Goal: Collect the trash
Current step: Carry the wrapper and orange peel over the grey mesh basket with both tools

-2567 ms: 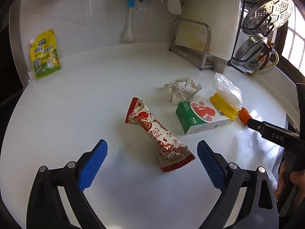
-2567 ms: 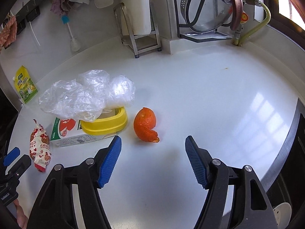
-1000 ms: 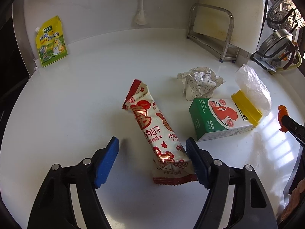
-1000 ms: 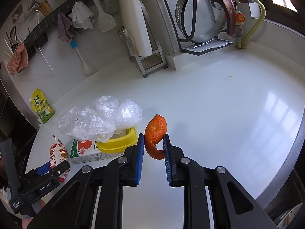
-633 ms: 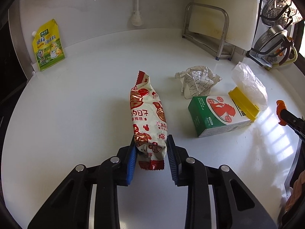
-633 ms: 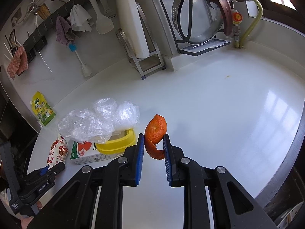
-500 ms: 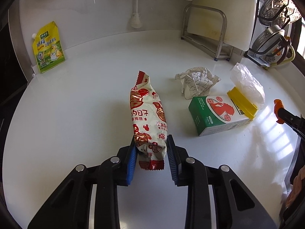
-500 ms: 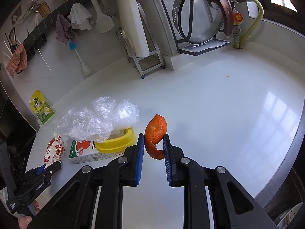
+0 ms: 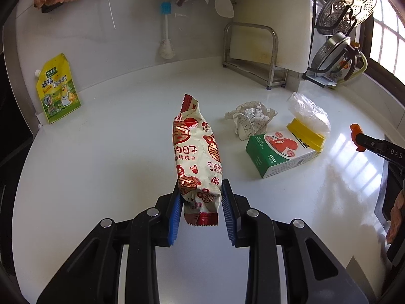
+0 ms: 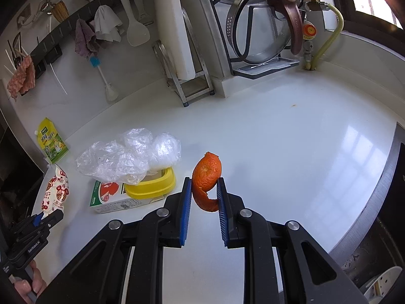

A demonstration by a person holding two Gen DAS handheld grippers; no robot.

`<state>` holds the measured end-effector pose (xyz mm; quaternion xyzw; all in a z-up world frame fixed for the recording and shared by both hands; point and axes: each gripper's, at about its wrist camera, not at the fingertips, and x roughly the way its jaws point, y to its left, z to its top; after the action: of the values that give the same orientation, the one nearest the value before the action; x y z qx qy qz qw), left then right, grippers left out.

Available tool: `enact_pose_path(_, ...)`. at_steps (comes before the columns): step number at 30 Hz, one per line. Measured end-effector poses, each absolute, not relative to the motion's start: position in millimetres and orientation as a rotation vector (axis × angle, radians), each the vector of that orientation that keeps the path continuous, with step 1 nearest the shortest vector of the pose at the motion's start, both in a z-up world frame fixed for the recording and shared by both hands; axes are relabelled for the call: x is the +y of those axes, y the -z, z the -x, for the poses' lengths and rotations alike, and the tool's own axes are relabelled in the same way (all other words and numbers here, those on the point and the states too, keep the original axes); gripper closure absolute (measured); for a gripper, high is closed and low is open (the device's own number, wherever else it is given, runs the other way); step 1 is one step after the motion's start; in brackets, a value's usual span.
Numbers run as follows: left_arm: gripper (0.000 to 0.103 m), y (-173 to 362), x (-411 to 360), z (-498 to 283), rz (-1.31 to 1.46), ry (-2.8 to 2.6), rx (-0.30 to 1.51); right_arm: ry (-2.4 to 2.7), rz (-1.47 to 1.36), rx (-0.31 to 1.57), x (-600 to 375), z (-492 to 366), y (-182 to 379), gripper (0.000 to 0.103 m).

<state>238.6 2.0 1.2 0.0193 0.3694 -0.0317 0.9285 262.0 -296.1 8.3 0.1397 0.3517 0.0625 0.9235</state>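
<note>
A: In the left wrist view, what did the left gripper [image 9: 201, 204] have?

B: Its jaws had just been closing and stood narrow, the blue pads pressing the lower end of the red-and-white snack wrapper [image 9: 196, 152]. The rest of the wrapper stuck out forward over the white counter [image 9: 101, 164], probably because an end grip was the easiest way to lift a long, limp packet.

A: And nearby?

B: A crumpled paper [image 9: 250, 119], a green carton [image 9: 278, 152] and a yellow tub [image 9: 306, 133] with a clear plastic bag [image 9: 310, 112] on it lay to the right, apart from the wrapper. Nothing blocked a lift. A yellow pouch [image 9: 57, 92] leaned at the back wall.

A: The right wrist view?

B: The right gripper [image 10: 201, 197] was nearly closed, pinching a curl of orange peel [image 10: 206, 179] clear of the counter. The carton, tub and bag sat just to its left; open counter lay ahead. No bin was visible, so where the trash should go could not be told.
</note>
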Motion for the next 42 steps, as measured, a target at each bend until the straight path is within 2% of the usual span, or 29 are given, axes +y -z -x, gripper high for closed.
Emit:
enact_pose_path(21,0.074,-24,44,-195,-0.065,0.18,0.709,-0.084,-0.303,0.696,-238,-161,-21,0.083)
enact_pose_path(31,0.074,-35,46,-127,-0.069,0.178,0.718,-0.119,-0.34,0.682,-225,-70,-23,0.083)
enact_pose_path(42,0.074,-22,-8,-35,-0.063,0.265,0.749,-0.143,-0.317,0.702,-227,35,-9,0.083)
